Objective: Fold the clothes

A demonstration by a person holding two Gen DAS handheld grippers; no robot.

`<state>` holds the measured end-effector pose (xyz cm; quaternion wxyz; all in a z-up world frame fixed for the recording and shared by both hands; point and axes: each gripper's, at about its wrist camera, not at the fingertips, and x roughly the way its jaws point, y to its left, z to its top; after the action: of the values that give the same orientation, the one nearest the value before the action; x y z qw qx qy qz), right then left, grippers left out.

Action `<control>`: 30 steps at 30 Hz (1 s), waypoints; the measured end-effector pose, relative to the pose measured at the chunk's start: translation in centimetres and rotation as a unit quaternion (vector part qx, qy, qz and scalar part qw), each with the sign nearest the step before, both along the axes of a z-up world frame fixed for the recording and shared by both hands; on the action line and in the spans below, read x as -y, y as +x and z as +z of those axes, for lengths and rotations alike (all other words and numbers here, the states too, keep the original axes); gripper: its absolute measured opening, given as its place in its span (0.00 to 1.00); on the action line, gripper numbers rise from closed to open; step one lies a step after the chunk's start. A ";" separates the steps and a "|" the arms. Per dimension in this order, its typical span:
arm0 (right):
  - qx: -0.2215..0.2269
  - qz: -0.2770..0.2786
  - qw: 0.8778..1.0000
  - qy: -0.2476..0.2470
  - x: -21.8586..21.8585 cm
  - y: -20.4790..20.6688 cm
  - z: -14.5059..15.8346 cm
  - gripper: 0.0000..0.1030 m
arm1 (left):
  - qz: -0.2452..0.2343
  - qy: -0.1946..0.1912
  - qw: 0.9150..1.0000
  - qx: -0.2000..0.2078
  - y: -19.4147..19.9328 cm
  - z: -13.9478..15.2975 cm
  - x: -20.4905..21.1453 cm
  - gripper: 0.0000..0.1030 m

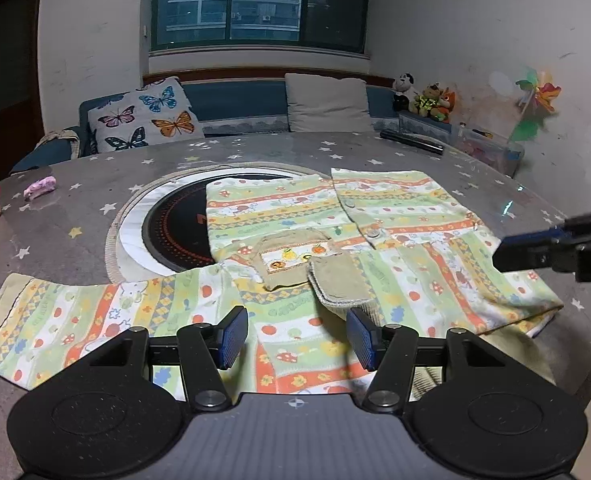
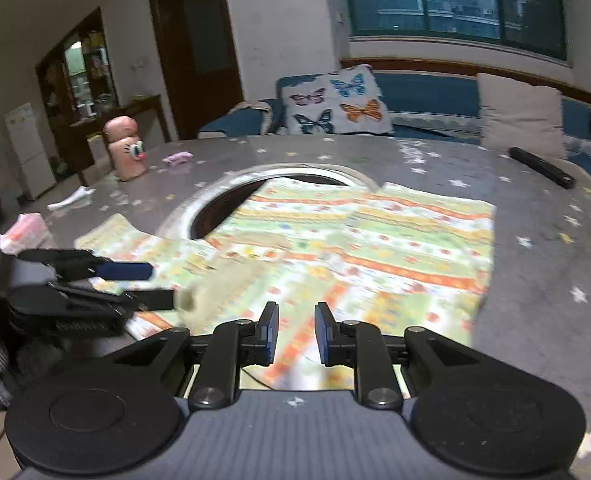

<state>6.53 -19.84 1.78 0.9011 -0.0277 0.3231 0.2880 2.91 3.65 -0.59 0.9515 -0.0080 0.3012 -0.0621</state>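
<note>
A child's striped top (image 1: pixel 395 216) printed with fruit and mushrooms lies spread on the round table (image 1: pixel 95 184), its khaki collar (image 1: pixel 291 256) near the middle and a sleeve (image 1: pixel 55 320) stretched to the left. My left gripper (image 1: pixel 299 336) hovers open over the near hem, and a khaki cuff (image 1: pixel 339 284) lies just ahead of its right pad. My right gripper (image 2: pixel 297 334) hangs over the top's (image 2: pixel 375 240) right half. Its pads stand a narrow gap apart with nothing pinched. Each gripper shows in the other's view: the right gripper (image 1: pixel 507 256) and the left gripper (image 2: pixel 155 284).
A round black hob (image 1: pixel 171 232) is set in the table's centre, partly under the top. A black bar (image 1: pixel 411 142) lies at the far right. A pink figurine (image 2: pixel 127 148), a small pink toy (image 1: pixel 39 188) and a tissue pack (image 2: pixel 25 232) sit at the left. A sofa with cushions (image 1: pixel 147 120) stands behind.
</note>
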 end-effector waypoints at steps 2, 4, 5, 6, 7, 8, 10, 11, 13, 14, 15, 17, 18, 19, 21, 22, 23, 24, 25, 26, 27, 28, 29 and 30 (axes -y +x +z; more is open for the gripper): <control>-0.004 -0.021 1.000 -0.007 1.1 0.3 -0.7 0.18 | -0.007 0.005 1.000 0.001 0.2 0.1 0.5 0.55; -0.010 -0.045 0.999 -0.015 2.1 0.9 -1.6 0.18 | -0.011 0.006 1.000 0.001 0.5 0.2 0.8 0.53; -0.014 -0.057 0.998 -0.019 2.7 1.1 -2.1 0.18 | -0.012 0.006 1.000 0.002 0.6 0.3 0.9 0.51; -0.020 -0.069 0.997 -0.022 3.3 1.3 -2.7 0.18 | -0.014 0.005 1.000 0.004 0.7 0.5 1.1 0.50; -0.026 -0.081 0.996 -0.025 3.9 1.5 -3.2 0.18 | -0.015 0.004 1.000 0.008 0.7 0.7 1.2 0.50; -0.032 -0.092 0.995 -0.026 4.6 1.6 -3.8 0.16 | -0.016 0.005 1.000 0.013 0.6 0.9 1.3 0.50; -0.036 -0.095 0.995 -0.012 5.6 1.6 -4.2 0.14 | -0.012 0.010 1.000 0.020 0.6 1.3 1.4 0.50; -0.035 -0.096 0.995 -0.010 5.9 1.5 -4.0 0.15 | -0.008 0.015 1.000 0.026 0.7 1.6 1.4 0.50; -0.026 -0.103 0.994 -0.019 6.1 1.5 -3.6 0.16 | -0.001 0.017 0.999 0.041 0.7 2.3 1.3 0.50; -0.023 -0.103 0.994 -0.018 6.1 1.7 -3.4 0.16 | -0.001 0.012 0.999 0.044 0.8 2.6 1.2 0.50; -0.021 -0.104 0.994 -0.016 6.1 1.9 -3.2 0.16 | -0.003 0.008 0.999 0.045 0.9 2.7 1.2 0.50; -0.013 -0.103 0.994 -0.015 5.7 2.7 -2.9 0.16 | -0.012 0.007 0.999 0.043 1.2 2.8 1.5 0.50; -0.008 -0.103 0.995 -0.014 5.5 3.2 -2.9 0.16 | -0.018 0.007 0.999 0.038 1.4 2.6 1.8 0.49; -0.004 -0.102 0.995 -0.014 5.3 3.7 -2.8 0.16 | -0.025 0.006 0.999 0.033 1.8 2.3 2.0 0.45; -0.005 -0.107 0.994 -0.011 4.9 5.0 -3.1 0.16 | -0.036 0.002 0.999 0.021 2.5 1.7 2.5 0.41; -0.006 -0.109 0.994 -0.010 4.7 5.7 -3.2 0.16 | -0.040 0.000 0.999 0.015 2.8 1.4 2.8 0.38; -0.009 -0.111 0.994 -0.012 4.6 6.2 -3.5 0.16 | -0.046 -0.001 0.999 0.009 3.2 1.1 3.0 0.36; -0.013 -0.112 0.993 -0.015 4.5 6.8 -3.8 0.16 | -0.050 -0.002 0.999 0.004 3.6 0.7 3.2 0.32; -0.015 -0.114 0.993 -0.019 4.5 7.1 -4.1 0.16 | -0.053 -0.001 0.999 0.000 3.9 0.4 3.3 0.29; -0.016 -0.113 0.993 -0.020 4.5 7.3 -4.3 0.15 | -0.055 0.001 0.998 -0.005 4.2 0.0 3.4 0.27; -0.016 -0.112 0.993 -0.022 4.6 7.3 -4.3 0.15 | -0.056 0.003 0.998 -0.010 4.6 -0.3 3.4 0.25; -0.016 -0.111 0.993 -0.024 4.7 7.4 -4.3 0.15 | -0.055 0.004 0.998 -0.016 4.9 -0.7 3.4 0.22; -0.014 -0.112 0.993 -0.027 4.6 7.3 -4.2 0.15 | -0.053 0.006 0.998 -0.021 5.2 -1.0 3.4 0.22; -0.013 -0.113 0.993 -0.030 4.6 7.3 -4.1 0.16 | -0.050 0.008 0.998 -0.026 5.4 -1.3 3.3 0.21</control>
<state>13.79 -24.47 -2.30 0.9224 -0.0144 0.3441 0.1749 8.28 0.34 -1.91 0.9392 0.0132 0.3259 -0.1073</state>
